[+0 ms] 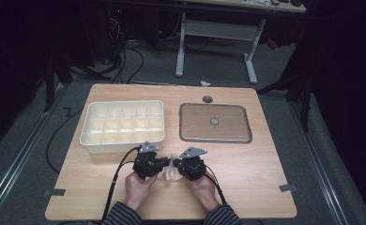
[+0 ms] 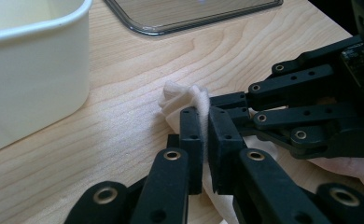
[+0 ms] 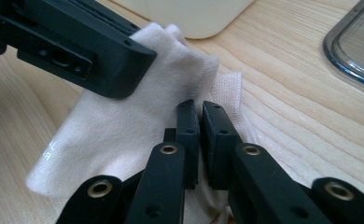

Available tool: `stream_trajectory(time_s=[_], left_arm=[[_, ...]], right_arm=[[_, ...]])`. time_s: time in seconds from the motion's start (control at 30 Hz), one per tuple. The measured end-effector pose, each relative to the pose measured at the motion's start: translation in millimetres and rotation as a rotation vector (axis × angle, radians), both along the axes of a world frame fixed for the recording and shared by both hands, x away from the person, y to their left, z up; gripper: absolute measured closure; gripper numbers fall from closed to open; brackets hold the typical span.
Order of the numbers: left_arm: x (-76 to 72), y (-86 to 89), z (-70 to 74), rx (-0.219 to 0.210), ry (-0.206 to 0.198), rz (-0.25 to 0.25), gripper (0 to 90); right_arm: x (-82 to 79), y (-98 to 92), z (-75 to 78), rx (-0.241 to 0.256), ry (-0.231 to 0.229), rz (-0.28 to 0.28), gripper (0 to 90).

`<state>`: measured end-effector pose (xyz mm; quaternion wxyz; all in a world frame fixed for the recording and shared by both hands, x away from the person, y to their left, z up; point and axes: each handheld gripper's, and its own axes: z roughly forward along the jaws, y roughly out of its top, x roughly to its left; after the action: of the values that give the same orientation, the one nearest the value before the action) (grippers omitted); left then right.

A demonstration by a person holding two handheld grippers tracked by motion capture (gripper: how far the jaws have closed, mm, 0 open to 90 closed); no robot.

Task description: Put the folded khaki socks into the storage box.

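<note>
At the left of the tabletop, a cream compartment box is seen, and it stands well apart from the work. Just in front of it, near the front edge, the left gripper is held, and its fingers are closed on a fold of a small white cloth. The cloth is found between the two grippers, partly resting on the wood, and its long axis seems to run from one gripper to the other. The right gripper is placed opposite, and its fingers are also clamped on the cloth. Both grippers are equally near, so the coming move is judged to depend on pulling apart or folding along this axis. Further right, a flat transparent lid lies untouched.
</note>
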<state>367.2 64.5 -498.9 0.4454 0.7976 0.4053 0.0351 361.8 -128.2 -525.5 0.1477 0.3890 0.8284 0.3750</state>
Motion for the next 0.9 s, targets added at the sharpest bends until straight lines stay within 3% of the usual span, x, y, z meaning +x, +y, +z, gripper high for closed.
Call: stream_trajectory(time_s=[0.4, 0.53, 0.57, 0.73, 0.77, 0.9], left_arm=[[-2.2, 3.3, 1.2, -0.014, -0.007, -0.009, 85.9], [-2.7, 4.5, 0.9, -0.01, -0.005, 0.0, 85.9], [-2.2, 5.0, 0.3, -0.006, 0.004, 0.023, 85.9], [-1.7, 6.0, 1.2, 0.001, 0.007, 0.043, 86.0], [-1.5, 5.5, 2.0, 0.004, 0.006, 0.047, 85.9], [-2.0, 4.4, 3.3, 0.016, -0.008, 0.051, 85.9]], right_arm=[[0.9, 7.7, -1.2, 0.016, 0.013, 0.05, 85.8], [1.1, 9.6, -1.2, 0.024, 0.014, 0.062, 84.1], [1.1, 9.1, -0.6, 0.029, 0.022, 0.064, 82.0], [-1.2, 3.6, 6.1, 0.05, 0.007, 0.039, 70.4], [-5.9, -0.5, 11.4, 0.046, -0.021, 0.018, 68.6], [-11.5, -9.9, 16.6, 0.044, -0.051, -0.026, 66.7]])
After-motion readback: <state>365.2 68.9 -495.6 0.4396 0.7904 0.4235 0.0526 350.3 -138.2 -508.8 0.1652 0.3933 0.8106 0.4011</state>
